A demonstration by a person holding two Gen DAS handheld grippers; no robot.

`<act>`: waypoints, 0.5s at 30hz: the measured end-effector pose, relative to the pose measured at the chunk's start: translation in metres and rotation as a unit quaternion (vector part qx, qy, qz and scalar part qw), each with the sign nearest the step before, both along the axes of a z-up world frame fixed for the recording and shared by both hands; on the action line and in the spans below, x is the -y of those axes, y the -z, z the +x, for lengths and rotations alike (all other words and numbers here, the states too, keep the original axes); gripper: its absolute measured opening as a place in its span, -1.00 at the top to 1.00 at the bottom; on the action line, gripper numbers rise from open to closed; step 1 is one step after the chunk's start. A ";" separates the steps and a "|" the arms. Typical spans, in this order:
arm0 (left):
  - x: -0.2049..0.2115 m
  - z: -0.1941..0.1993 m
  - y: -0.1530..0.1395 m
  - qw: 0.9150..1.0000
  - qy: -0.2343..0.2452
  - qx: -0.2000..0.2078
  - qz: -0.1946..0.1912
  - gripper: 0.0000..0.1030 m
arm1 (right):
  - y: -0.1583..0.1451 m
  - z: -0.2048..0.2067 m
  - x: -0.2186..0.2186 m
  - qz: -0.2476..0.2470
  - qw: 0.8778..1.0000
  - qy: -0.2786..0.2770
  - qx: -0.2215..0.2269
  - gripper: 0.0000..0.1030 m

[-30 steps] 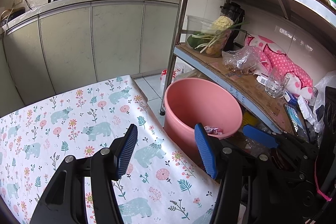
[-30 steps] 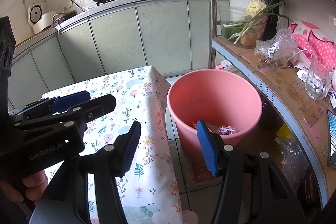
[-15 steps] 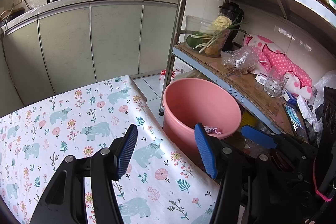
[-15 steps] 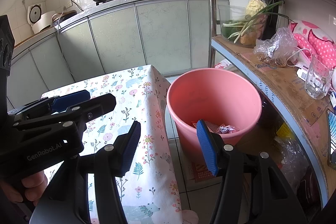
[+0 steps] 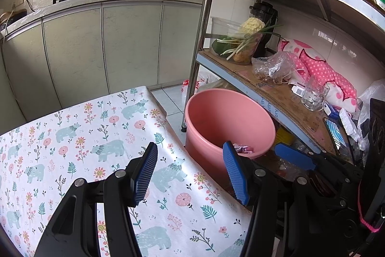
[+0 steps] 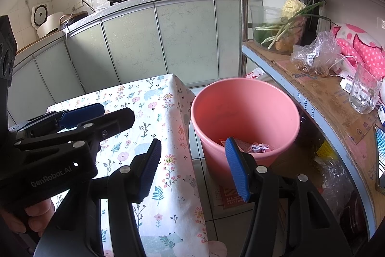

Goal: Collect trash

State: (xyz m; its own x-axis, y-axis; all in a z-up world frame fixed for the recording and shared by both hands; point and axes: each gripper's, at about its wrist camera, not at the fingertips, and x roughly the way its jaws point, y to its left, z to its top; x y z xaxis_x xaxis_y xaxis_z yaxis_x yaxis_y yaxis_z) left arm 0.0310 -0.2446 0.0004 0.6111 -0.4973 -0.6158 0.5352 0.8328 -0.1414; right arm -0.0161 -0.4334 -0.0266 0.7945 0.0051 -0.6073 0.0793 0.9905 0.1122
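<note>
Honestly, nothing has shifted over the last second: my left gripper (image 5: 190,169) and right gripper (image 6: 192,166) both hang with jaws apart and empty over the right edge of the floral tabletop (image 5: 79,127). Crumpled wrappers (image 6: 257,147) lie in the pink bucket (image 6: 245,110) on the floor just right. I see no trash left; looks nearly finished.

The bucket (image 6: 245,117) stands on the floor between the table (image 6: 168,127) at its left and the shelf rack (image 6: 320,98) at its right; wrappers (image 6: 255,147), seemingly crumpled, lie inside it. Cabinets (image 6: 168,40) stand behind.
</note>
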 end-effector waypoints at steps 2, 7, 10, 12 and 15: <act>0.002 -0.002 0.000 1.000 0.002 0.000 0.001 -0.09 | 0.001 -0.001 0.000 0.000 1.000 0.000 0.000 -0.10; 0.004 -0.003 0.001 1.000 0.006 0.001 0.001 -0.09 | 0.001 0.000 -0.001 0.000 1.000 0.000 0.000 -0.10; 0.003 -0.003 0.002 1.000 0.007 0.005 0.002 -0.09 | 0.001 0.000 0.000 0.000 1.000 0.000 -0.001 -0.10; 0.003 -0.003 0.001 1.000 0.008 0.007 0.002 -0.09 | 0.001 0.000 0.000 0.000 1.000 0.000 0.000 -0.10; 0.003 -0.002 0.001 1.000 0.007 0.003 0.002 -0.09 | 0.001 0.000 0.000 0.000 1.000 0.000 0.000 -0.10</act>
State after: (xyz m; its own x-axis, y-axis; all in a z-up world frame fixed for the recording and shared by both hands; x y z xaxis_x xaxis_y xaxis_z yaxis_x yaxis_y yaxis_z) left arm 0.0292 -0.2474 -0.0010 0.6079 -0.5042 -0.6134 0.5484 0.8253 -0.1348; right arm -0.0166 -0.4337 -0.0278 0.7942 0.0048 -0.6077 0.0797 0.9905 0.1119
